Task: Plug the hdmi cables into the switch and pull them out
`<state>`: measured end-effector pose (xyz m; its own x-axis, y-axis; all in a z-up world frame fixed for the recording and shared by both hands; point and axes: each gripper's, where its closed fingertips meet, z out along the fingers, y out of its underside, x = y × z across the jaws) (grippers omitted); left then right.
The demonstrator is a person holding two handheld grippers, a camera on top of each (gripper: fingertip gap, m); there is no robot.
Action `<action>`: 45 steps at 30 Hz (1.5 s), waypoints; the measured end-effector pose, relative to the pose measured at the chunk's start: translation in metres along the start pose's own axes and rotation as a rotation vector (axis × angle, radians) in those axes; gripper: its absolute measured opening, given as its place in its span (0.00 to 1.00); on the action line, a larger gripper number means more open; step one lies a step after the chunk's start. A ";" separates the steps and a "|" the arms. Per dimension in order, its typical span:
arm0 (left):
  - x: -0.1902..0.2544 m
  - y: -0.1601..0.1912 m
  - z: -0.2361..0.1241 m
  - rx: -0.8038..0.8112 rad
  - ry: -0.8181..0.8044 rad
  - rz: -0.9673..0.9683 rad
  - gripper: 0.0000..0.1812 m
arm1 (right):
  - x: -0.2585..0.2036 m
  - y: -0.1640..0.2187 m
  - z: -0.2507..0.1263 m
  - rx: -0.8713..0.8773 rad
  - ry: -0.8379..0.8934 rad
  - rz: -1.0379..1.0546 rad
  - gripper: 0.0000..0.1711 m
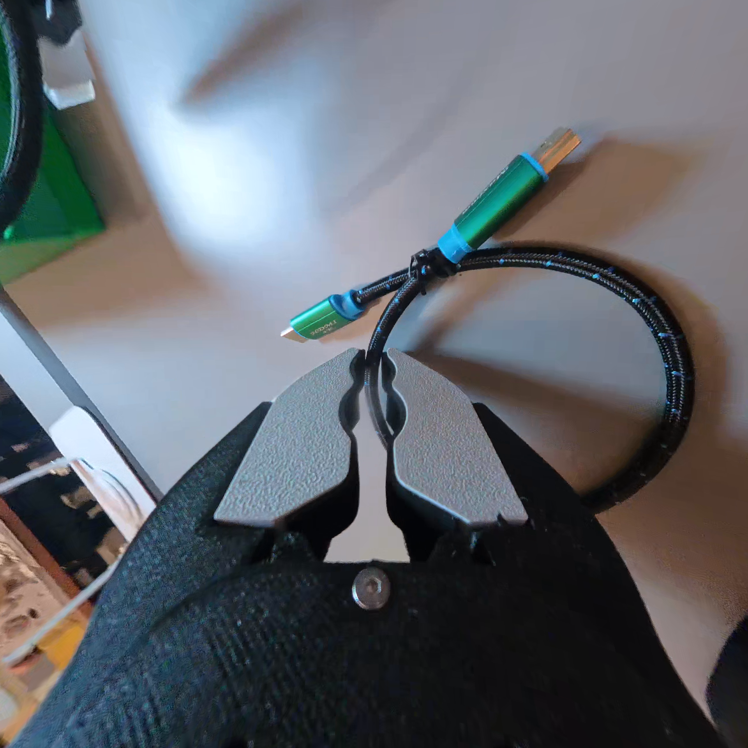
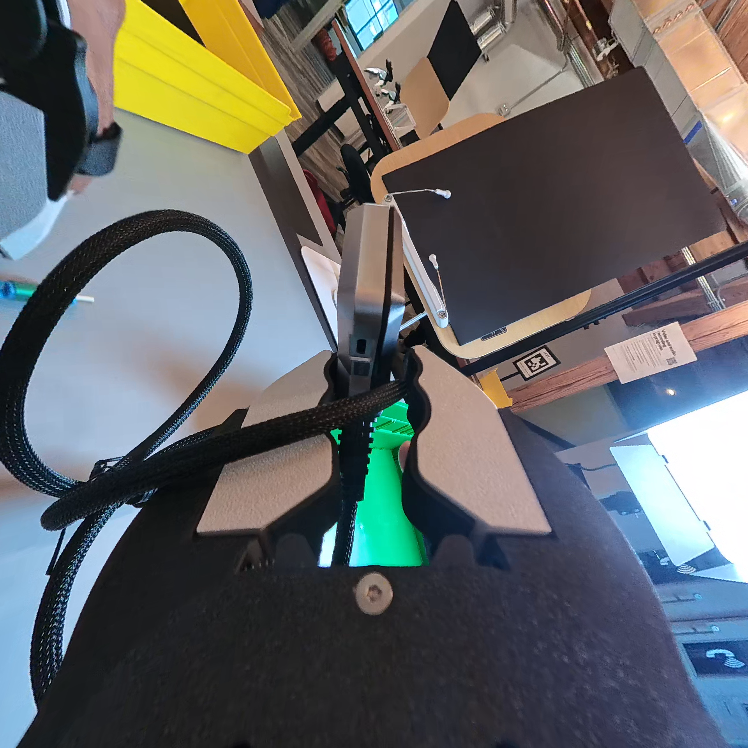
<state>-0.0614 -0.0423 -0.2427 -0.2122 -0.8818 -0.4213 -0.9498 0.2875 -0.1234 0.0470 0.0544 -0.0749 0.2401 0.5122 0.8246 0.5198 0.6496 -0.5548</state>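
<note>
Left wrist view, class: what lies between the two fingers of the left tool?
The left wrist view shows the black braided HDMI cable running up between the left tool's fingers, pinched near their tips; its green plugs lie beyond.

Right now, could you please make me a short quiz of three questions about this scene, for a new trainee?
1. True or false: the left gripper grips the green connector shell of the blue-flecked HDMI cable.
2. Multiple choice: what sits between the fingers of the right gripper? A) a yellow bin B) the grey switch C) nothing
3. Fill in: both plugs of the blue-flecked cable lie ___, in no port.

Key:
1. False: it pinches the braided cord, and the near green connector lies free just ahead of the fingers.
2. B. A plain black braided cable also crosses the fingers.
3. Unplugged, on the table.
</note>
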 end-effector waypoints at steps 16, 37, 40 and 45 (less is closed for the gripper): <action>0.015 0.027 -0.033 0.015 -0.072 -0.094 0.04 | -0.001 -0.001 0.003 0.005 0.003 0.032 0.19; -0.006 -0.012 0.008 0.220 0.038 -0.788 0.07 | 0.003 0.000 -0.002 0.007 0.015 0.035 0.19; 0.028 0.001 -0.009 0.116 0.180 -0.522 0.05 | 0.003 0.005 -0.001 0.005 0.006 0.046 0.19; 0.047 0.041 -0.040 0.021 0.223 -0.475 0.14 | 0.002 0.004 0.000 0.005 0.003 0.041 0.19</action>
<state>-0.1199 -0.0871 -0.2321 0.1953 -0.9742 -0.1135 -0.9487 -0.1583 -0.2736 0.0499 0.0577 -0.0754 0.2637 0.5363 0.8018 0.5059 0.6309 -0.5883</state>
